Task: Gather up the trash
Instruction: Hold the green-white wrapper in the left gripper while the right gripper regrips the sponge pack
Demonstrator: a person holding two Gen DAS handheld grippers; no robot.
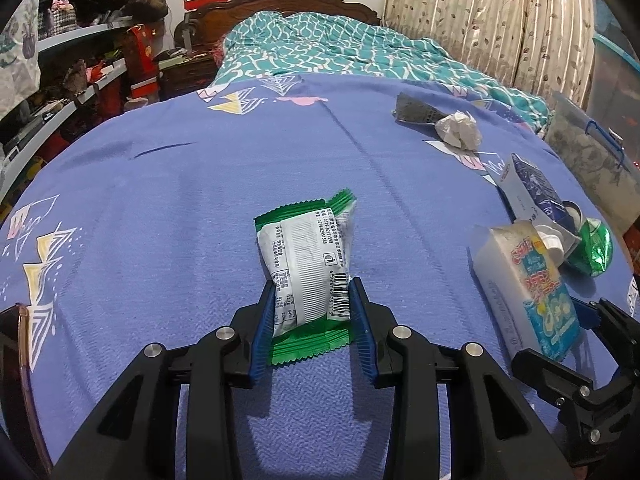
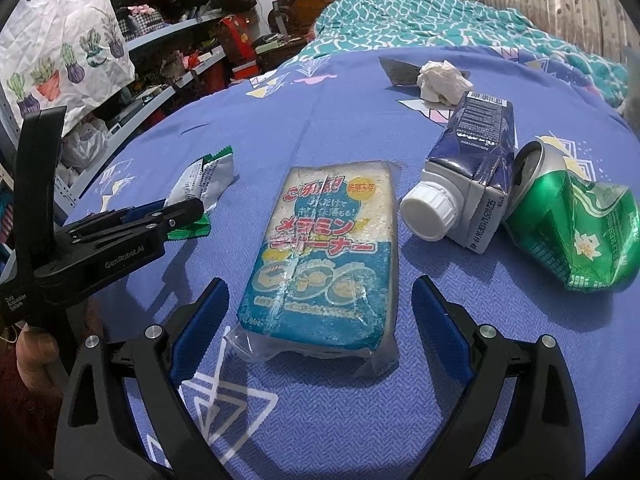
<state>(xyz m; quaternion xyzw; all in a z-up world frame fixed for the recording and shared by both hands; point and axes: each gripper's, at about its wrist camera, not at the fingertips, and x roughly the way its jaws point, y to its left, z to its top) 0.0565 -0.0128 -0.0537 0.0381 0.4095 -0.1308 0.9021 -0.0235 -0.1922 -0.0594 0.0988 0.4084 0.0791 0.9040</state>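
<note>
Left gripper [image 1: 313,304] fingers pinch the green-and-white wrapper [image 1: 306,264] on the bed's blue sheet [image 1: 160,208]. Right gripper [image 2: 318,308] fingers spread wide around the sponge pack [image 2: 320,256], not touching. Beside it: one carton [image 2: 468,168], one crushed green can [image 2: 580,224], one tissue wad [image 2: 440,80], one dark scrap [image 2: 400,70].

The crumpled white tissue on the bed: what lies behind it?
Behind the crumpled white tissue lies a dark grey wrapper, flat on the purple bedsheet. The tissue covers the wrapper's near end, so its full shape cannot be seen.
</note>
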